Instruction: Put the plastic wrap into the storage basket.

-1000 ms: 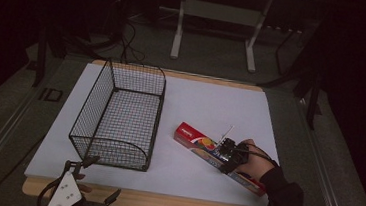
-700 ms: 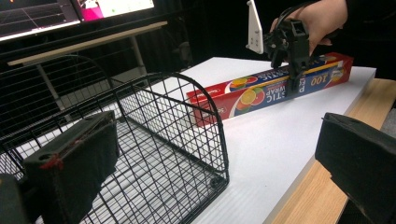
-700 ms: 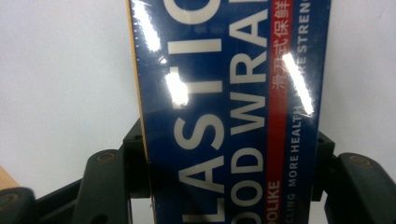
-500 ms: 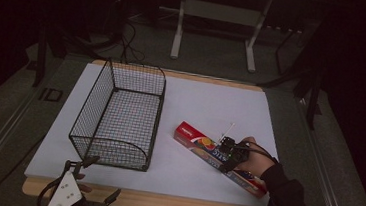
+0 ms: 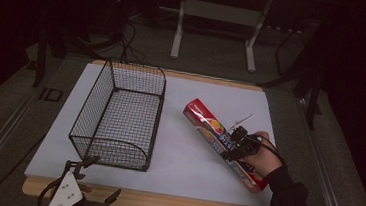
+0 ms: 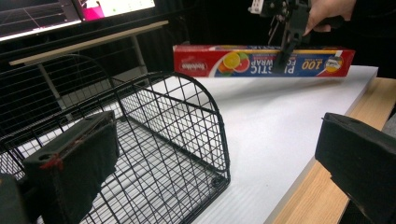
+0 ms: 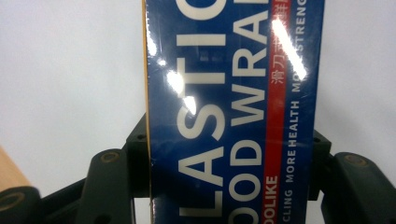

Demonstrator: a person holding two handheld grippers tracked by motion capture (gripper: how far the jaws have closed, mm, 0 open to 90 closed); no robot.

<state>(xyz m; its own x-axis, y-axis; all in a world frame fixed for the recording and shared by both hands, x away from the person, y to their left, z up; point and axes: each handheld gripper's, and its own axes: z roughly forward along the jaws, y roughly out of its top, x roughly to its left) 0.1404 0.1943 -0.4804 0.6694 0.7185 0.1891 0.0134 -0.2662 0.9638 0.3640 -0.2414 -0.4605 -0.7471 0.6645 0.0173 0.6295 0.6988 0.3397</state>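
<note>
My right gripper (image 5: 237, 144) pinches the plastic wrap box (image 5: 222, 142) mid-length, near the table's right edge. Keep it level, clear the wire basket (image 5: 119, 120) rim. Left gripper (image 5: 75, 194) spread at the front edge.

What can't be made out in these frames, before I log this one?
- Plastic wrap box, right gripper view: both ends are cut off by the frame, so its lettering reads only in part.
- Right gripper, high view: dim and small; the hand behind it covers part of the box.
- Left gripper, high view: cut off by the bottom edge.
- Wire basket, left gripper view: its near part is hidden behind that gripper's fingers.
</note>
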